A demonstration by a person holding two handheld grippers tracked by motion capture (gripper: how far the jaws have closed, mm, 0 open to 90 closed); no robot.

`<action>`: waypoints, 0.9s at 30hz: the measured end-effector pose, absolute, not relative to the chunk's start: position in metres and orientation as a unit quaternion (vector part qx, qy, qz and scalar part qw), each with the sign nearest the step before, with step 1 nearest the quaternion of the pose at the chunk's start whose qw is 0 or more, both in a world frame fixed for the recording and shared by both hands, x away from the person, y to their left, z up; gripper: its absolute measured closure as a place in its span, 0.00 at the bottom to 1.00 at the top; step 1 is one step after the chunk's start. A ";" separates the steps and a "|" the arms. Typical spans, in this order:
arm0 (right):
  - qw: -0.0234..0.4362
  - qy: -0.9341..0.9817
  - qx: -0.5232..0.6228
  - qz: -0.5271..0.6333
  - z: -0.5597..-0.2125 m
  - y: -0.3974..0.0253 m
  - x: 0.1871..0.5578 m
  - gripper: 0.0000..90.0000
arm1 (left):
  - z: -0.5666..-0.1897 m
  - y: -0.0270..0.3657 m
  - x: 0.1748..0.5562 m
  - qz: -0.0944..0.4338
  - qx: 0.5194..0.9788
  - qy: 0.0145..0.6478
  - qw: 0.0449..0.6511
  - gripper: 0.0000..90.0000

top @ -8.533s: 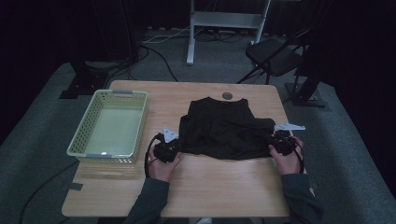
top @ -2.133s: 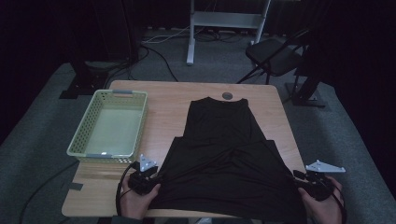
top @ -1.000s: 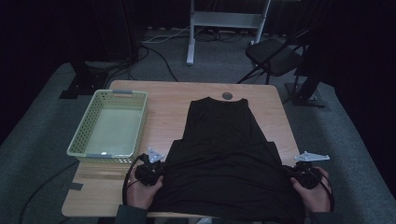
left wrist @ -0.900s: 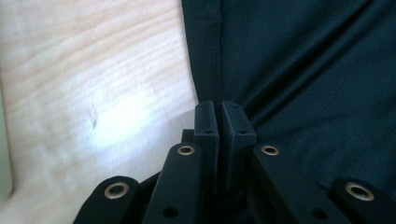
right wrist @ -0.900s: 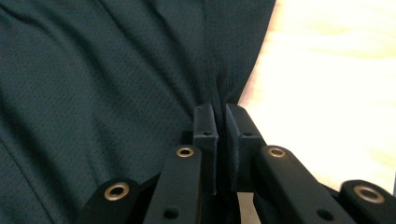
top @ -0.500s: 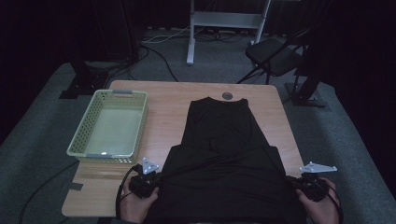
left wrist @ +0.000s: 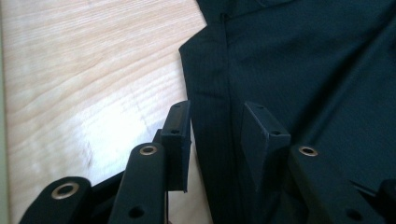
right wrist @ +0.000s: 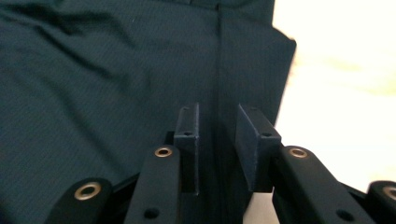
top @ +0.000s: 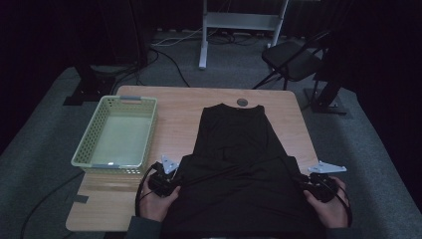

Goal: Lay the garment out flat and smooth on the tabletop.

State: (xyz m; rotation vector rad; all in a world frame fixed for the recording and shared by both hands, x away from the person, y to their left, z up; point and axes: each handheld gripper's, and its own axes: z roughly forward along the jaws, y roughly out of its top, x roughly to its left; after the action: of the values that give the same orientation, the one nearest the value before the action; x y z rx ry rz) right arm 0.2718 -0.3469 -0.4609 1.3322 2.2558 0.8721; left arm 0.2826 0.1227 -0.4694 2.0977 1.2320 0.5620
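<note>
A black sleeveless top (top: 234, 169) is spread flat on the counter (top: 179, 109), its hem hanging toward the person. The left claw (left wrist: 215, 126) and right claw (right wrist: 217, 126) are each parted, straddling a side seam without pinching it. For an even fold, both seams should be gripped at matching heights before lifting.
</note>
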 end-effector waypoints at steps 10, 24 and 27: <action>0.205 0.808 0.477 0.280 -0.472 -0.339 0.293 0.82 | -0.475 0.117 0.294 0.211 0.801 0.469 0.308 0.71; 0.177 0.798 0.495 0.296 -0.472 -0.361 0.269 0.93 | -0.474 0.127 0.277 0.181 0.807 0.465 0.315 0.91; 0.171 0.795 0.499 0.299 -0.472 -0.367 0.259 0.93 | -0.474 0.131 0.269 0.174 0.808 0.465 0.317 0.90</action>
State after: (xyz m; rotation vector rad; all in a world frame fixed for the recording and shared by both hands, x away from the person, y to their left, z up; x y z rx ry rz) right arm 0.2586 -0.3666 -0.4723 1.4164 2.2584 0.8504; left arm 0.2687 0.1306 -0.4735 2.1266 1.2230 0.4580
